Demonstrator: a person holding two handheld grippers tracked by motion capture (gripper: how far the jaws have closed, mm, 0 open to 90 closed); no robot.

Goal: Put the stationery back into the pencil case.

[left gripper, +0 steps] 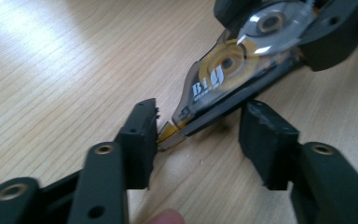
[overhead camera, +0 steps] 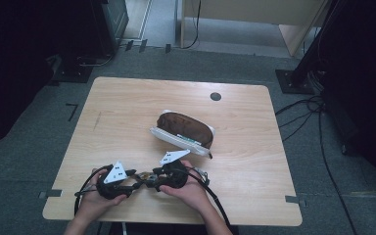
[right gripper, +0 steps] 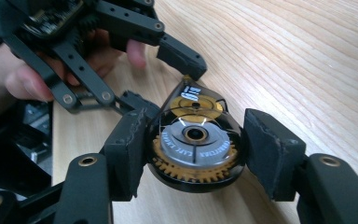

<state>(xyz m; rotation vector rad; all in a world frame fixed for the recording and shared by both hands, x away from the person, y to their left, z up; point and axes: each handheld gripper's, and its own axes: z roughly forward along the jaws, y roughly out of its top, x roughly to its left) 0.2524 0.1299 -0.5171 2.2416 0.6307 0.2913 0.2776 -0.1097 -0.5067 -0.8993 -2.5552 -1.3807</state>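
Observation:
A correction tape dispenser (right gripper: 193, 158), dark and see-through with yellow gears, sits between the pads of my right gripper (right gripper: 196, 137), which is shut on its round body. Its narrow tip (left gripper: 170, 135) points into my left gripper (left gripper: 200, 133), whose jaws stand open around it; the tip touches the left pad (left gripper: 142, 135) and the right pad stays apart. In the high view both grippers, left (overhead camera: 136, 179) and right (overhead camera: 152, 177), meet nose to nose near the table's front edge, each held in a hand.
A brown pencil case (overhead camera: 186, 128) with a white open edge lies in the middle of the wooden table (overhead camera: 127, 107). A round cable hole (overhead camera: 215, 96) sits at the back. Cables (overhead camera: 318, 127) run over the floor to the right.

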